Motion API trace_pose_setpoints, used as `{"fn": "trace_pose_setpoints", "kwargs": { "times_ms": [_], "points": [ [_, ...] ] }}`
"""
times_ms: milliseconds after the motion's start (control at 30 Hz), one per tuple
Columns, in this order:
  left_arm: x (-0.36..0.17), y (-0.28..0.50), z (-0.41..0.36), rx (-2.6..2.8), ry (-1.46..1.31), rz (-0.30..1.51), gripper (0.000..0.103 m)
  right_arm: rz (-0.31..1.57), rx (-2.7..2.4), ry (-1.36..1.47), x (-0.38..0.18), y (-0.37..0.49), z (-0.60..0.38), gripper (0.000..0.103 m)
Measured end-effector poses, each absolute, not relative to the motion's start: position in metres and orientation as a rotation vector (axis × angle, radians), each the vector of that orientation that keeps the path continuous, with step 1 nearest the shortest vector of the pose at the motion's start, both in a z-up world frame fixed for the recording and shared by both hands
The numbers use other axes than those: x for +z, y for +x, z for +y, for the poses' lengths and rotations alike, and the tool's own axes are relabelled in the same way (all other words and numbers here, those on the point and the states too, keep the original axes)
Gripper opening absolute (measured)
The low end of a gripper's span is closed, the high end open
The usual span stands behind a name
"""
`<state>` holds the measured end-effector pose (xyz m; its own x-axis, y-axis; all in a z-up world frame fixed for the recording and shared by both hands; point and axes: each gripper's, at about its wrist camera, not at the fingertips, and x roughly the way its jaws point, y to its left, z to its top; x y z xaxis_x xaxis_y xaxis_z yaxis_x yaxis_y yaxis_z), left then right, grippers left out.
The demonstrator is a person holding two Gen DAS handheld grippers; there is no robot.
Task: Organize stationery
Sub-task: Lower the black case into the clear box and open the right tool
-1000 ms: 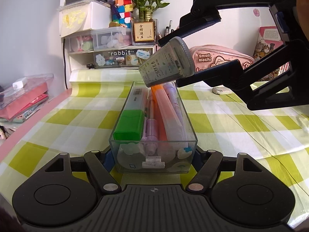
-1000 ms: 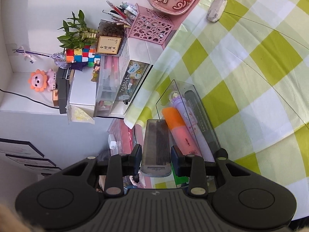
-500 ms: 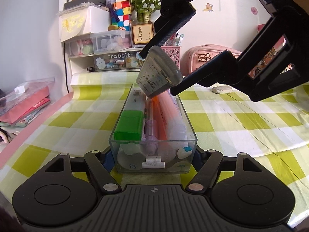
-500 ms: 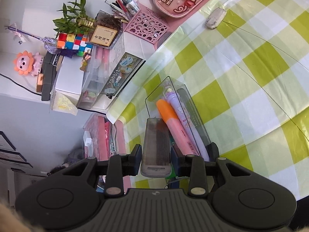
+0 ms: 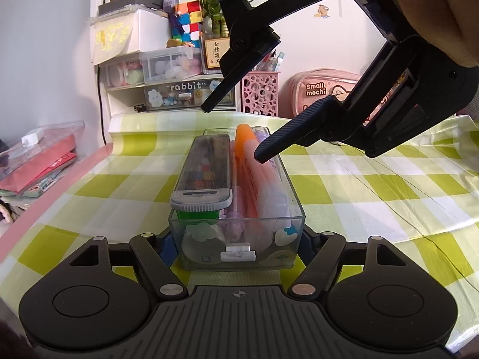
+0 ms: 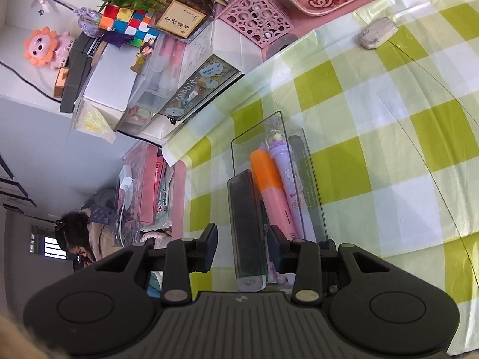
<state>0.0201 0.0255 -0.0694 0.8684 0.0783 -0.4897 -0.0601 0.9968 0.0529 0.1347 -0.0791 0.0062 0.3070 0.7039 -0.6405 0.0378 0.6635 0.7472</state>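
Jaws of the right gripper [image 5: 232, 133] are opening off the grey case [image 5: 203, 173], now laid in the clear tray [image 5: 239, 257] clamped by the left gripper [image 5: 239, 242]; an eraser [image 6: 378, 33] is left out on the worktop [image 5: 374, 191].

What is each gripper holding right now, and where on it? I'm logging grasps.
The left gripper clamps the clear organizer box by its near end. The right gripper is opening and holds nothing; the grey case lies in the box.

Your left gripper [image 5: 238, 240] clamps the near end of the clear organizer box [image 5: 295, 202]. The grey case [image 5: 205, 173] lies on its left side; your right gripper [image 5: 232, 133], jaws opening, hovers empty above.
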Motion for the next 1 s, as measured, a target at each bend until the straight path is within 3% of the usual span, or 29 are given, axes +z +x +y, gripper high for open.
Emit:
{"fn": "trace_pose_setpoints", "kwargs": {
  "times_ms": [367, 700, 900, 1000],
  "points": [
    [-0.070, 0.019, 0.026, 0.071, 0.041, 0.511, 0.073, 1.087, 0.677, 0.081, 0.056, 0.131, -0.002, 0.024],
    [-0.070, 0.020, 0.028, 0.068, 0.034, 0.514, 0.073, 1.098, 0.638, -0.515, 0.040, 0.122, 0.067, 0.024],
    [-0.070, 0.021, 0.028, 0.064, 0.033, 0.514, 0.073, 1.115, 0.593, -0.534, 0.035, 0.128, 0.067, 0.024],
    [-0.070, 0.021, 0.028, 0.064, 0.033, 0.514, 0.073, 1.114, 0.586, -0.447, 0.040, 0.131, 0.056, 0.012]
  ]
}}
